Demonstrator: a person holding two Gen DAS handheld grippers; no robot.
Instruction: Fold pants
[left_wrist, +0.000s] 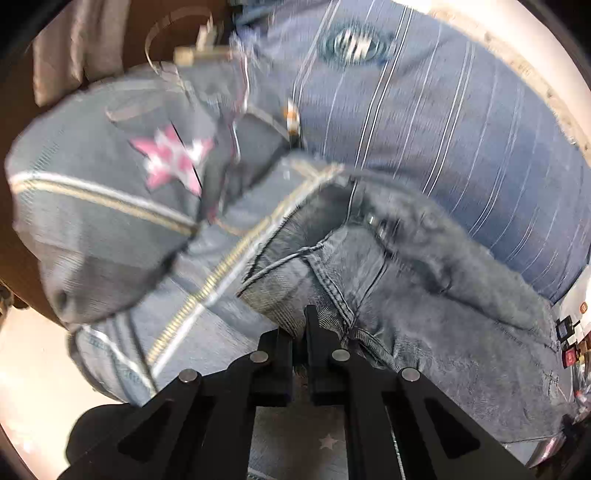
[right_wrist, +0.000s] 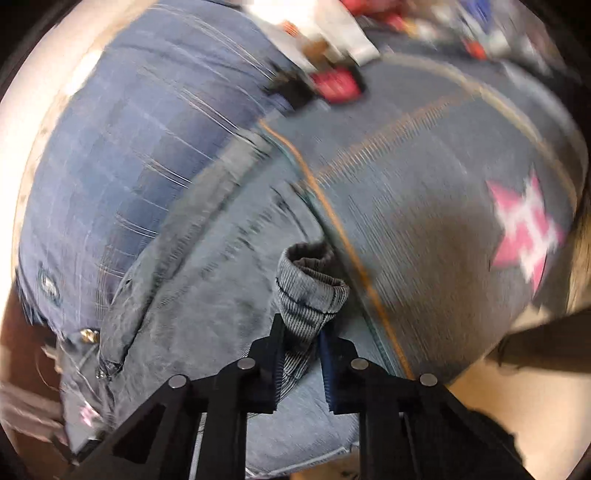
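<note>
Blue-grey denim pants (left_wrist: 424, 295) with a pink star patch (left_wrist: 171, 158) lie crumpled across both views. My left gripper (left_wrist: 300, 325) is shut, its black fingertips pinching a ribbed edge of the denim beside a seam. In the right wrist view the same pants (right_wrist: 406, 221) fill the frame, with the star patch (right_wrist: 524, 236) at the right. My right gripper (right_wrist: 301, 332) is shut on a bunched roll of denim (right_wrist: 310, 288) that sticks up between its fingers. Both views are blurred.
A blue striped cloth (left_wrist: 443, 110) lies under and behind the pants, at the left (right_wrist: 129, 147) in the right wrist view. Red and white clutter (right_wrist: 336, 86) sits beyond the pants. Small items (left_wrist: 569, 343) line the right edge. A pale surface (left_wrist: 29, 369) shows lower left.
</note>
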